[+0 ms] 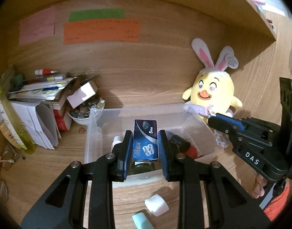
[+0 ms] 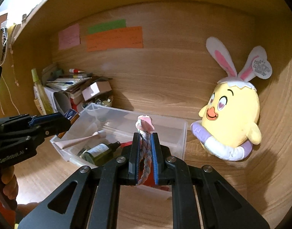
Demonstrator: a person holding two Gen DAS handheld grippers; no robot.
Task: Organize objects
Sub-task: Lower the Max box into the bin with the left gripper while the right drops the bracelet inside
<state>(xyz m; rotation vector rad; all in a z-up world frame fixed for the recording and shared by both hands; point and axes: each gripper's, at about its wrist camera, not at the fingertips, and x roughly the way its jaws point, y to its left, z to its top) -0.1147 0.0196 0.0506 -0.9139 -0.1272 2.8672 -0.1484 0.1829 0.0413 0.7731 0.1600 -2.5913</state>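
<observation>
My left gripper (image 1: 145, 140) is shut on a small blue "Max" box (image 1: 145, 140) and holds it over the clear plastic bin (image 1: 106, 114). It also shows in the right wrist view (image 2: 66, 119) with the blue box (image 2: 71, 113) at the bin's left rim. My right gripper (image 2: 145, 147) is shut on a braided pastel cord (image 2: 146, 148) with a pink knotted end, above the bin (image 2: 165, 122). The right gripper shows in the left wrist view (image 1: 214, 117) with the cord (image 1: 220, 139) hanging below. The bin holds a green bottle (image 2: 97, 151) and a red-and-black item (image 1: 184, 146).
A yellow chick plush with bunny ears (image 1: 212, 93) sits right of the bin against the wooden back wall. A stack of books and papers (image 1: 41, 95), a bowl of small items (image 1: 80, 114) and a green bottle (image 1: 10, 114) crowd the left. White foam piece (image 1: 156, 204) lies near.
</observation>
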